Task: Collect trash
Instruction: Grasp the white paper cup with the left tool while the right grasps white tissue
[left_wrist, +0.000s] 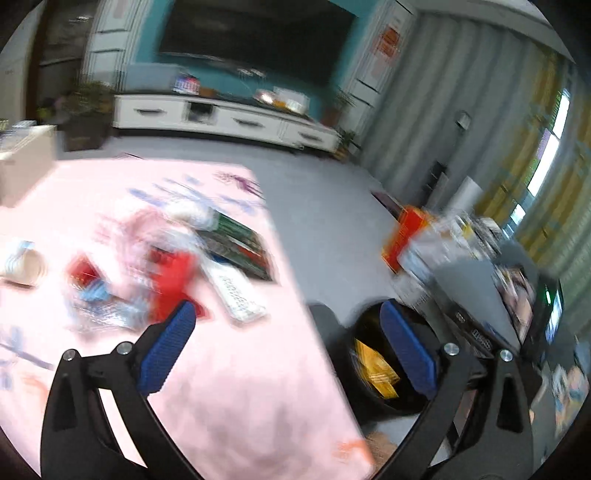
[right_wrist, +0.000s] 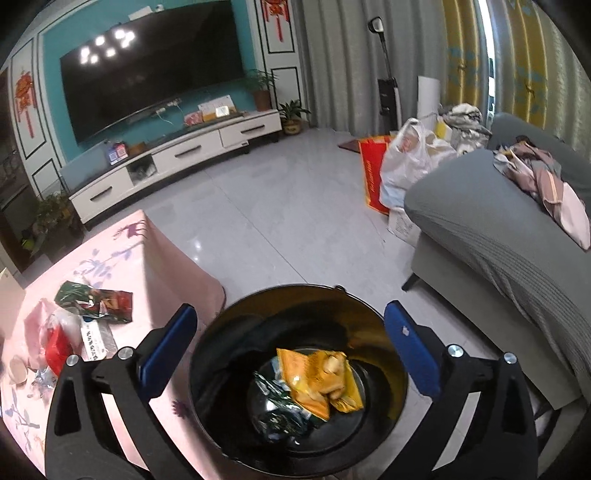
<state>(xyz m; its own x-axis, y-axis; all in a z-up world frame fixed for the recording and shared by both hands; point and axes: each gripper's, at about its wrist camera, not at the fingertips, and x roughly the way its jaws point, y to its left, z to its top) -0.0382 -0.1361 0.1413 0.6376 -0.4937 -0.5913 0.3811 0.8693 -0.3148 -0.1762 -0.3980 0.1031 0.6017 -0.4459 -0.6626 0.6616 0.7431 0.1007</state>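
A black round trash bin (right_wrist: 229, 321) stands on the floor by the pink table's edge. Inside it lie a yellow snack wrapper (right_wrist: 319, 382) and a dark green wrapper (right_wrist: 280, 413). My right gripper (right_wrist: 290, 349) is open and empty, right above the bin's mouth. My left gripper (left_wrist: 286, 345) is open and empty over the pink tablecloth's (left_wrist: 240, 387) edge; this view is blurred. Wrappers lie on the table: a red packet (left_wrist: 173, 277), a green packet (left_wrist: 240, 240), a white packet (left_wrist: 238, 291) and clear plastic (left_wrist: 107, 306). The bin (left_wrist: 373, 391) shows at the lower right.
A grey sofa (right_wrist: 498, 229) with clothes stands to the right. Red and white bags (right_wrist: 399, 166) sit on the floor beside it. A TV cabinet (right_wrist: 177, 155) lines the far wall. A white cup (left_wrist: 22, 262) is at the table's left.
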